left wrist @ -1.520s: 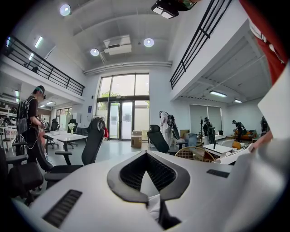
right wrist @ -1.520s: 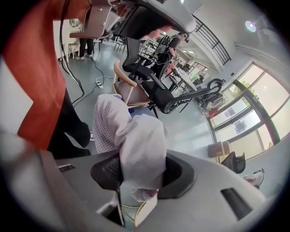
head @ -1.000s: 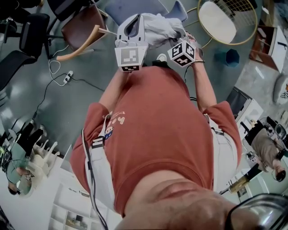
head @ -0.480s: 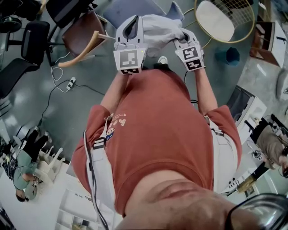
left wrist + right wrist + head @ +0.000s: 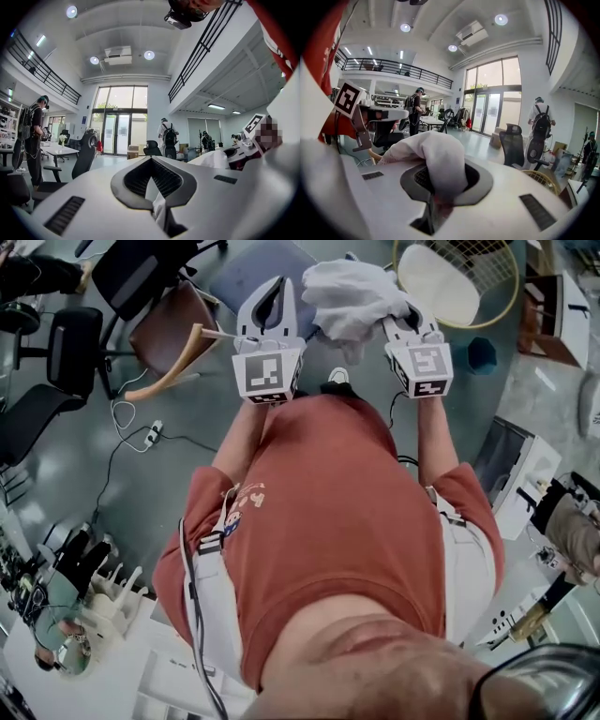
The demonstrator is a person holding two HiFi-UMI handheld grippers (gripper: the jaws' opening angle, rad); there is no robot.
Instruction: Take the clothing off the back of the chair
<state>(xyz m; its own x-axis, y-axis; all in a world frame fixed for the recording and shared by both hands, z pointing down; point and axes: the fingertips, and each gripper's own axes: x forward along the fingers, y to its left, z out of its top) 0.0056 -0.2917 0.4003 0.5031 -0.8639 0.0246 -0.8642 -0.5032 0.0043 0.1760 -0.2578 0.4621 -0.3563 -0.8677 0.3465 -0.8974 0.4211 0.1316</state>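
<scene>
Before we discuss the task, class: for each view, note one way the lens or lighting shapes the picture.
Head view: wide lens curves the floor; the white garment is nearly washed out. Left gripper view: fisheye, black corners, bowed balcony railing, ceiling lamps flare. Right gripper view: fisheye too; the close garment looks soft, the glass doors glow brightly.

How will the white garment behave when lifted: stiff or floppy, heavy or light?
Probably floppy: the white garment bunches and droops between the left gripper and the right gripper. Likely light: pinched folds alone carry it. It may slip, as the left grip holds just a thin edge.
</scene>
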